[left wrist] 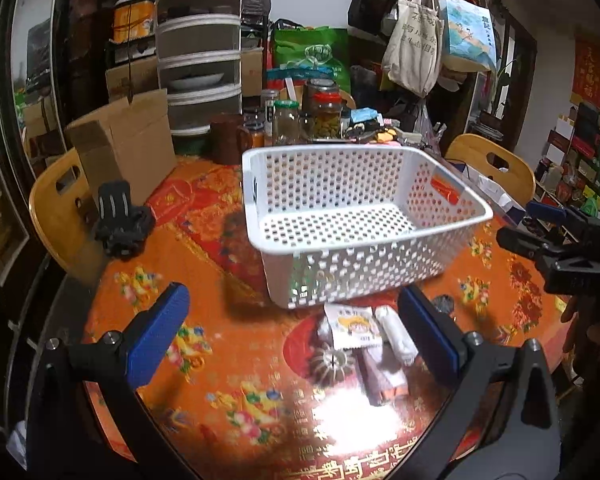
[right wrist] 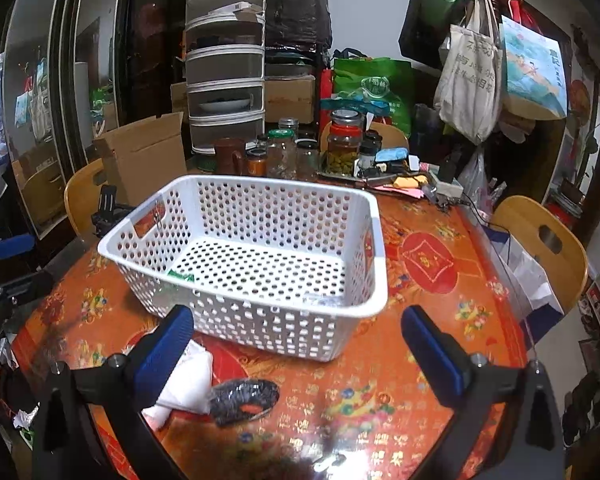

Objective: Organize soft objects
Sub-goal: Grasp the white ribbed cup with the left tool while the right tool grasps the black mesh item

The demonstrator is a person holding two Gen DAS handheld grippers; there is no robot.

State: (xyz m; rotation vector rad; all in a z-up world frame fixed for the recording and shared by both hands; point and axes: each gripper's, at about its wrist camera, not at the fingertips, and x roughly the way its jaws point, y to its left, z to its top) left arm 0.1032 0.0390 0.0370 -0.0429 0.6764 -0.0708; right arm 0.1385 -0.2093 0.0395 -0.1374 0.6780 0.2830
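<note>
Left wrist view puts my left tool (left wrist: pixel 292 336) over the near part of the tabletop (left wrist: pixel 204 272), fingers spread wide and holding nothing. Just ahead of it and a little toward its right finger lies a small heap of soft things: a printed packet (left wrist: pixel 354 326), a white roll (left wrist: pixel 396 334) lying lengthways, pointing away from the tool toward the basket, and a pleated round pad (left wrist: pixel 332 362) nearest to me. The white basket (left wrist: pixel 364 216) stands just beyond the heap, touching or almost touching the packet's far edge, and it looks empty apart from something small by its near wall.

From the right wrist view, my right tool (right wrist: pixel 298 344) is likewise spread and empty, with the basket directly ahead. The soft things sit off beside its left finger: a white pouch (right wrist: pixel 188 384) partly hidden behind that finger, and a dark patterned ring (right wrist: pixel 244 398) just in front of it.

So the heap lies between the two tools, but more squarely in the left tool's gap. I judge the left is the better placed: the roll's long axis runs forward, so the spread fingers could close across its width, then carry it a short way ahead over the basket's near rim. The right would have to swing left first.
</note>
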